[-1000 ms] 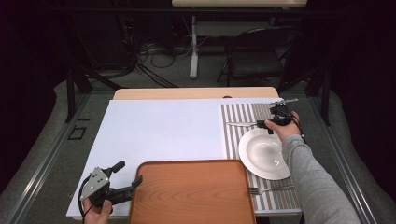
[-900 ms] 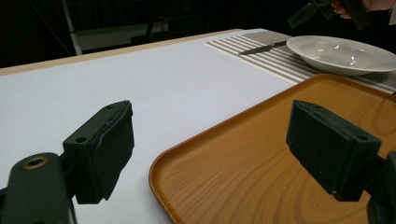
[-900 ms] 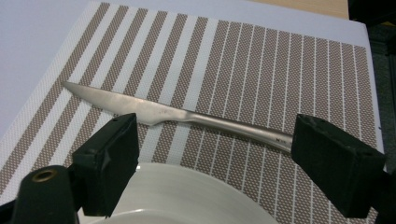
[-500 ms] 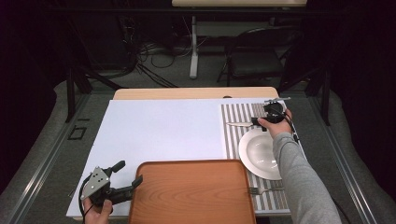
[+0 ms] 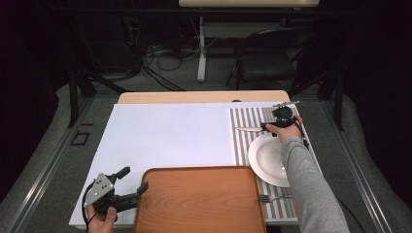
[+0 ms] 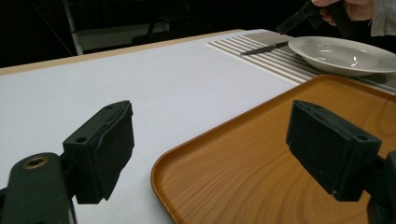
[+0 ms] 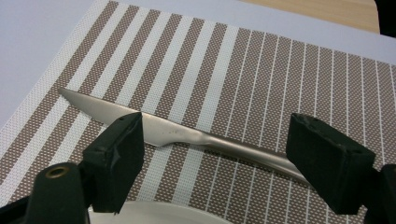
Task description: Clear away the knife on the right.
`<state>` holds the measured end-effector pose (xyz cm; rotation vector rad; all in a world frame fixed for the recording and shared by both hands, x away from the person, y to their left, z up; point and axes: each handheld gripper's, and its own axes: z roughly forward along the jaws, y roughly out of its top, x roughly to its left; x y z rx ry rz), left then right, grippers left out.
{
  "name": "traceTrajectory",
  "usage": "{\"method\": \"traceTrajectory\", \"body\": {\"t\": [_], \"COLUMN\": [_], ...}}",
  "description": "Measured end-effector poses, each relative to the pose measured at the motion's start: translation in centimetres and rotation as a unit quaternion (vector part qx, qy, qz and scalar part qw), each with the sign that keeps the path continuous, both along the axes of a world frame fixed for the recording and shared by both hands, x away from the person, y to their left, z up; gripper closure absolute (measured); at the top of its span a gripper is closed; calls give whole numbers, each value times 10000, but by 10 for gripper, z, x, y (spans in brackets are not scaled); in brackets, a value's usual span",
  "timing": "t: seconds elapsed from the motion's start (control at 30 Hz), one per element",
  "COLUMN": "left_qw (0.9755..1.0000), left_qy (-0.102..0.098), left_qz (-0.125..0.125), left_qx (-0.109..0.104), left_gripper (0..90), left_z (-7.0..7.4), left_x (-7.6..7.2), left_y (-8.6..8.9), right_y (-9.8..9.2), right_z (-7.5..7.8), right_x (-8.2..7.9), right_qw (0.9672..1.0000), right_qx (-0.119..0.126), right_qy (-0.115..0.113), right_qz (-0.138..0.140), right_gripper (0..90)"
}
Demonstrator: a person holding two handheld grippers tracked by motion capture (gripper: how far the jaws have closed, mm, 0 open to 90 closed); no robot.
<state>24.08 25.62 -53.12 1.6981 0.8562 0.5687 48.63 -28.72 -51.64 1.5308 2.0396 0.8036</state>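
Note:
A steel knife (image 5: 249,129) (image 7: 187,135) lies flat on the striped placemat (image 5: 241,145) (image 7: 261,70), just beyond the white plate (image 5: 267,158). My right gripper (image 5: 266,126) (image 7: 215,135) hovers low over the knife with one jaw on each side of the handle end. Its jaws have just been closing a little, but the pads stand clear of the metal. My left gripper (image 5: 134,178) (image 6: 210,144) is open at the near left, straddling the rim of the wooden tray (image 5: 199,199) (image 6: 261,168) with nothing held.
A fork (image 5: 272,197) lies on the placemat by the tray's right edge. The white table cover (image 5: 165,136) stretches across the left and middle. The left gripper view also has the plate (image 6: 341,53) and knife (image 6: 264,47) far off.
My right gripper has shifted slightly away and left, from above the plate's far rim to over the knife. The left gripper has stayed where it was.

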Motion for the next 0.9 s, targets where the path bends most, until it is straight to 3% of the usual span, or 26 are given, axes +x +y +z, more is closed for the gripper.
{"method": "traceTrajectory", "body": {"t": [0.1,0.23,0.4,0.43,0.5,0.57,0.67,0.73,0.77,0.83,0.9], "left_qw": [10000,10000,10000,10000,10000,10000,10000,10000,10000,10000,10000], "left_qy": [-2,-19,-12,-10,-14,-18,-22,-16,-17,-20,-27], "left_qz": [-4,-14,-10,-13,-11,-9,-13,-17,-16,-26,-19], "left_qx": [0,9,19,19,19,12,2,28,28,15,10], "left_gripper": [153,153,153,153,153,153,153,153,153,153,153], "left_z": [0,0,0,0,0,0,0,0,0,0,0], "left_x": [0,1,1,1,1,1,1,1,1,1,1], "left_y": [0,0,-1,-1,-1,-1,-1,-1,-1,-1,-1], "right_y": [-1,-5,-7,-6,-3,1,7,9,11,15,16], "right_z": [1,1,2,3,6,9,12,13,14,12,14], "right_x": [-1,-2,-4,-3,-3,-2,0,1,1,1,1], "right_qw": [9998,9987,9948,9927,9875,9838,9713,9678,9636,9512,9369], "right_qx": [-106,-427,-870,-1038,-1367,-1532,-2051,-2142,-2282,-2613,-2927], "right_qy": [-12,-59,-83,32,54,1,19,-36,24,-14,-34], "right_qz": [146,261,516,606,781,931,1206,1319,1396,1638,1908], "right_gripper": [233,234,256,245,246,257,254,240,230,228,228]}}
